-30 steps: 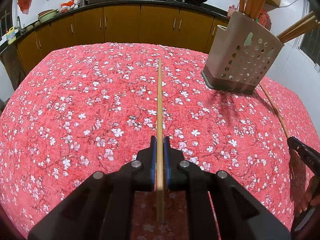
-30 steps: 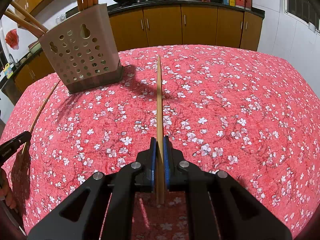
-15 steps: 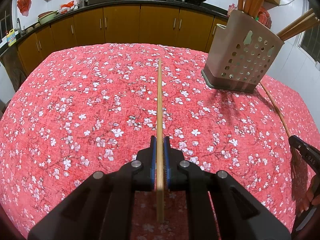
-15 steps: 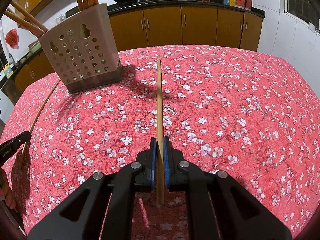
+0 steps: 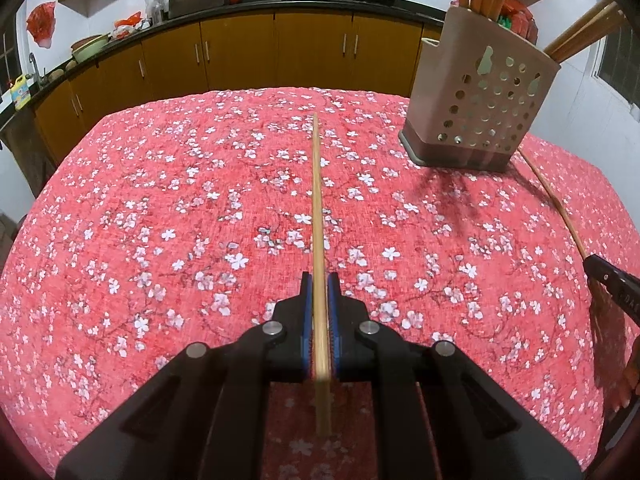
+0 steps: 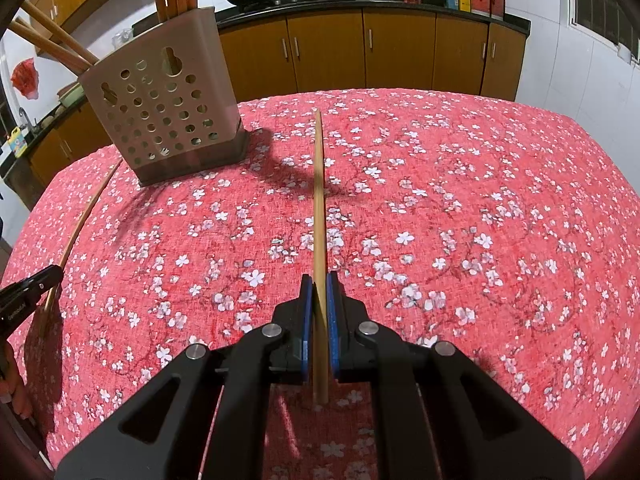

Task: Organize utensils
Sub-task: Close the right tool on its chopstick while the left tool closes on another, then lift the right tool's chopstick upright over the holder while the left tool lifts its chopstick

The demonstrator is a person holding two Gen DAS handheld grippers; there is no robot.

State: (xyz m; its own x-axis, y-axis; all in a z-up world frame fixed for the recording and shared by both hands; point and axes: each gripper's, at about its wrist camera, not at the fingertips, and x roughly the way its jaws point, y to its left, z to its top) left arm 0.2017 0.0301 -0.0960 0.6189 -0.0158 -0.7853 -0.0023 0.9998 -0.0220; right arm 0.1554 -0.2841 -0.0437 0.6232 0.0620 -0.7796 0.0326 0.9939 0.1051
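Left wrist view shows the left gripper (image 5: pixel 319 312) pinching a chopstick (image 5: pixel 317 208) near its butt over the tablecloth (image 5: pixel 160 200) — light, stiff, likely slippery — the right gripper (image 6: pixel 319 308) likewise, holder (image 6: pixel 168 112) nearby.

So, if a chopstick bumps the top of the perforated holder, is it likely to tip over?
Possibly. The holder stands tall on a smaller dark base, and looks like thin, light plastic. Several chopsticks lean out of it high on one side, which may raise its balance point. The cloth underneath probably limits sliding.
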